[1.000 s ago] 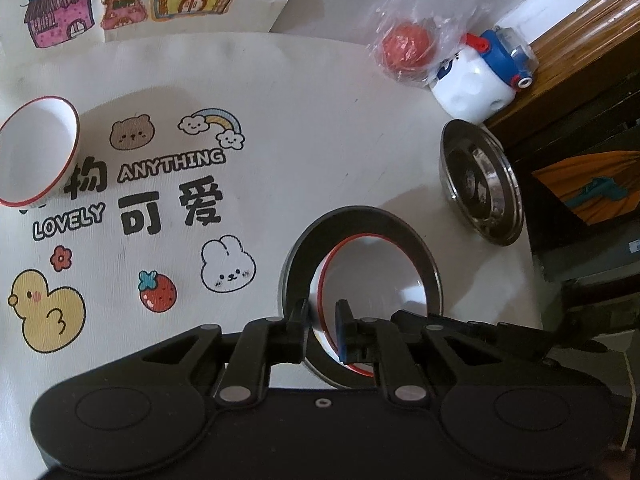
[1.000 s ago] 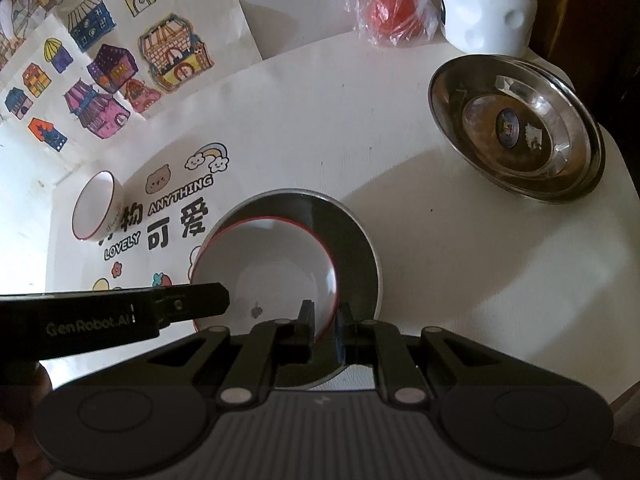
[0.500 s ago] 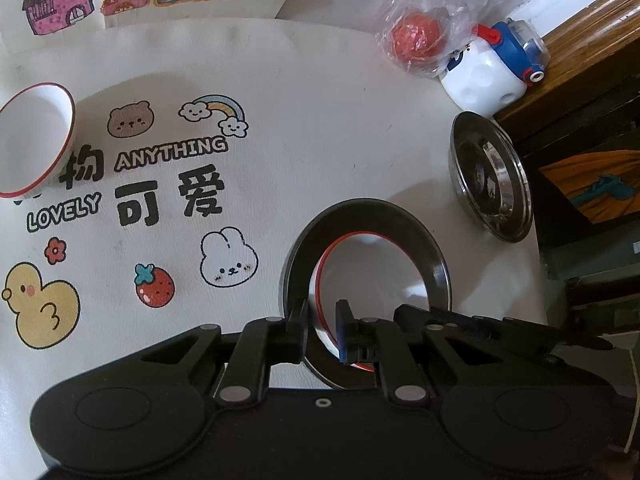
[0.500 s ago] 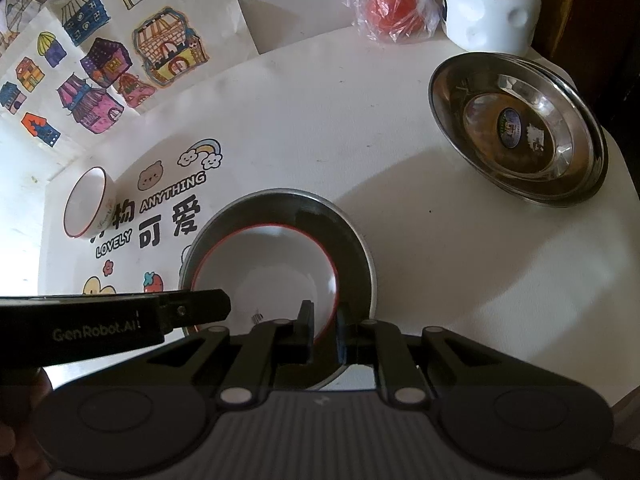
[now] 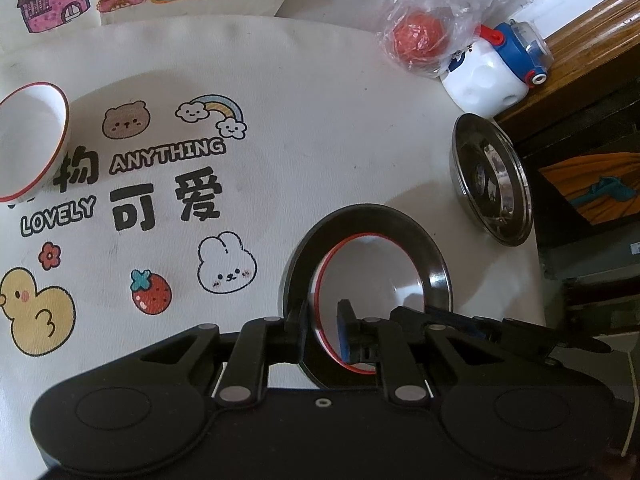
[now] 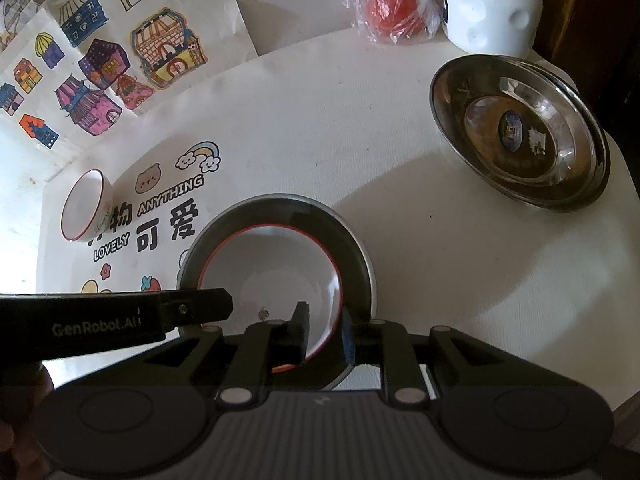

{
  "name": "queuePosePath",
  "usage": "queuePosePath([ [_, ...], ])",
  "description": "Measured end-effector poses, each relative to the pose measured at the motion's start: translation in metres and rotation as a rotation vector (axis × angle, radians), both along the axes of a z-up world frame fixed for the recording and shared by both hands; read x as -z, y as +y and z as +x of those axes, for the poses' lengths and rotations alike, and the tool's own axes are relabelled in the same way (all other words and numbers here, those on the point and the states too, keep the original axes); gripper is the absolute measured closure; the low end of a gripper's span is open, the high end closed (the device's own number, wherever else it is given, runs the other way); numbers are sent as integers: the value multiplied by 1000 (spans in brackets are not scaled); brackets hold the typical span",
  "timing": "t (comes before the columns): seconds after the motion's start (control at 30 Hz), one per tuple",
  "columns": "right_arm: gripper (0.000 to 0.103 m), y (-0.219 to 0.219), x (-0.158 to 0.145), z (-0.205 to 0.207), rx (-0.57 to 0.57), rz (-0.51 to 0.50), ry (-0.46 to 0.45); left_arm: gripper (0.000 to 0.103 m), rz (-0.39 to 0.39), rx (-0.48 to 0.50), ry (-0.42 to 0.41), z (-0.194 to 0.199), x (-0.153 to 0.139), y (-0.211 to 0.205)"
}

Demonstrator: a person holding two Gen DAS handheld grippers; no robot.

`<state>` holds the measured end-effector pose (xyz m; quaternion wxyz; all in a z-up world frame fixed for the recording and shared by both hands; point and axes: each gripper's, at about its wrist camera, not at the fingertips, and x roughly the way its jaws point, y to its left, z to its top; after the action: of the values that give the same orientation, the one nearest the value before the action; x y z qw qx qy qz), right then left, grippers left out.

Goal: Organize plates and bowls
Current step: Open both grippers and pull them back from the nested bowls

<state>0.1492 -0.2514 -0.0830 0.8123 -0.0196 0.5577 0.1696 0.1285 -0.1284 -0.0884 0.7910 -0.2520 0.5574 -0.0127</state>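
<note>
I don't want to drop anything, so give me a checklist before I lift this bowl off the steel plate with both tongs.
1. Left tongs straddle the white bowl rim: ok.
2. Right tongs straddle the opposite rim: ok.
3. Both pairs clamped tight: cannot tell.
4. White bowl empty, resting inside the steel plate: ok.
5. Second bowl, far left, empty for stacking: ok.

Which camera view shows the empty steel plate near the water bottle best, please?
The right wrist view: the steel plate faces the camera, showing its whole rim and the sticker inside. In the left wrist view the same plate sits far right, squeezed narrow by the fisheye.
</note>
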Motion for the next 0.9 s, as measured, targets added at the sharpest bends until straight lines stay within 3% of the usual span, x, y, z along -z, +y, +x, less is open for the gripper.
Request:
queuePosePath([
  [0.17,77,0,-3,-1,4,-6,-17,81,-8,8,-2,0,-2,1],
  [0.47,63,-1,-14,-8,-6,-4,-73,59,-30,29,-61,-4,-19,7],
  [0.53,59,0,-16,-9,-7,-5,-81,42,4,24,-69,-6,-24,8],
  [0.67,51,2,-18,-10,-10,-11,-98,39,27,-23,-61,-11,-26,21],
  [0.9,29,2,-20,-10,15,-17,-121,31,58,-91,-52,-23,-27,43],
])
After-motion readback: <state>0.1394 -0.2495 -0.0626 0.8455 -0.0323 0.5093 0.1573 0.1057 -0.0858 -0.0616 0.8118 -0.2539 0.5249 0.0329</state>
